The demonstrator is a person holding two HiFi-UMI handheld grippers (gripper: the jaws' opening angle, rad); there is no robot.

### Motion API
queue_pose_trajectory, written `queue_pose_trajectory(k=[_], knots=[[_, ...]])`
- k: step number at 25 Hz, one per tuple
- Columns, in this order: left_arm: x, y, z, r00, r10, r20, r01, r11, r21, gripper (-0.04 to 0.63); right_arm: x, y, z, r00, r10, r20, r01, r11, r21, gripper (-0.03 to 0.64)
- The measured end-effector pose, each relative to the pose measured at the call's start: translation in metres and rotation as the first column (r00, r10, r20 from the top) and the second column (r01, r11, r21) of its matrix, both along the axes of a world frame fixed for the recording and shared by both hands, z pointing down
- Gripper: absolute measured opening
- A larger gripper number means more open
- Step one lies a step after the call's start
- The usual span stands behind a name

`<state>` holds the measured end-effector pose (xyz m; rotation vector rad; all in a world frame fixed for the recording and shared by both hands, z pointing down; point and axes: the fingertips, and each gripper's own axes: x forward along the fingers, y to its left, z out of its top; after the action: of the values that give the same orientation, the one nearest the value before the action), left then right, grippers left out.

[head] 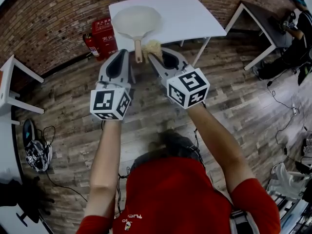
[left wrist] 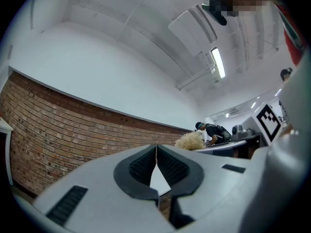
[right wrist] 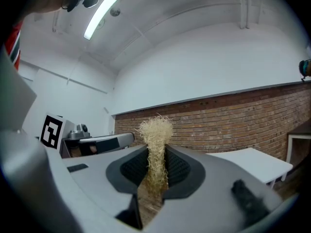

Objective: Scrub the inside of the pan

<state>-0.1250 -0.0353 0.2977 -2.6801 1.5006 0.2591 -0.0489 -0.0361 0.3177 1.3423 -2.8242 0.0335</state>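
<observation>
A pale round pan (head: 136,20) with a wooden handle (head: 138,50) lies on the white table (head: 190,13) far below. Both grippers are held up high and tilted upward, so their own views show wall and ceiling. My right gripper (head: 152,54) (right wrist: 155,155) is shut on a straw-coloured fibre scrubber (right wrist: 156,142) (head: 153,47), whose tuft sticks out past the jaws. My left gripper (head: 128,53) (left wrist: 156,148) is shut with nothing between its jaws. In the left gripper view the scrubber (left wrist: 190,141) shows just to the right, with the grippers side by side.
Red fire extinguishers (head: 101,37) stand by the brick wall left of the table. A second table (head: 265,21) and a person (head: 298,28) are at the far right. A white table (head: 12,84) stands left, with a headset (head: 35,151) and cables on the wooden floor.
</observation>
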Motion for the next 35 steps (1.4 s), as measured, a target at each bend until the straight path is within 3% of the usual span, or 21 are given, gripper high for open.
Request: queue_pose_trajectory(k=[11,23,35], knots=[[-0.007,-0.066,0.010,0.999,-0.028,0.030,0.029,0.999,-0.014,0.018,-0.010,-0.073,0.010,1.000,-0.022,0.009,0.022,1.000,-0.006,0.087],[0.006,-0.187,0.019,0.995,-0.071,0.067,0.072,0.997,-0.011,0.018,0.004,-0.200,0.015,0.998,-0.058,0.017,0.058,0.998,0.001,0.087],[0.017,-0.308,0.025,0.986,-0.149,0.076,0.152,0.988,-0.038,0.018,0.004,-0.331,0.010,0.984,-0.175,-0.043,0.176,0.984,0.014,0.087]])
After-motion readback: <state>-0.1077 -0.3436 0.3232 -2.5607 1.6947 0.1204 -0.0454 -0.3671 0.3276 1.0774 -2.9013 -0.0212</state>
